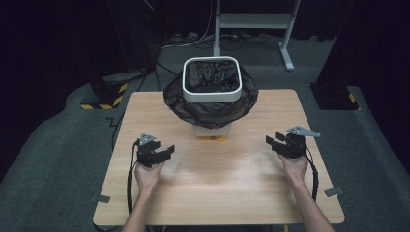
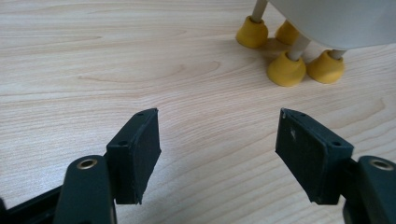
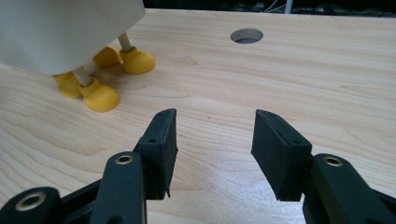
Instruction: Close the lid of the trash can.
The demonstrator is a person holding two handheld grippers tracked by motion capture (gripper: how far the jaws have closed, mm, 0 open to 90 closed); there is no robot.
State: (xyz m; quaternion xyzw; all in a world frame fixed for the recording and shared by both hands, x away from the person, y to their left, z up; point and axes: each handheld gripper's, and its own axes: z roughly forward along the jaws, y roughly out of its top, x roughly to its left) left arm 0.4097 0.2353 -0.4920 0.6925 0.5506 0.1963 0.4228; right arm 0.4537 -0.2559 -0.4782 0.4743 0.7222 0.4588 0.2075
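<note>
A white square plastic bin (image 1: 212,79) lined with a black plastic bag (image 1: 210,110) stood on four yellow round feet (image 2: 285,70) toward the far middle of the light wooden table (image 1: 217,188). Nearer the person, the left gripper (image 1: 164,151) sat left of the bin and the right gripper (image 1: 273,140) right of it, well apart.

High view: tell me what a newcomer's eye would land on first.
A white bin lined with a black bag stands at the far middle of the wooden table, raised on yellow feet. Nearer, the left gripper and right gripper sit low on either side, fingers apart and holding nothing.
</note>
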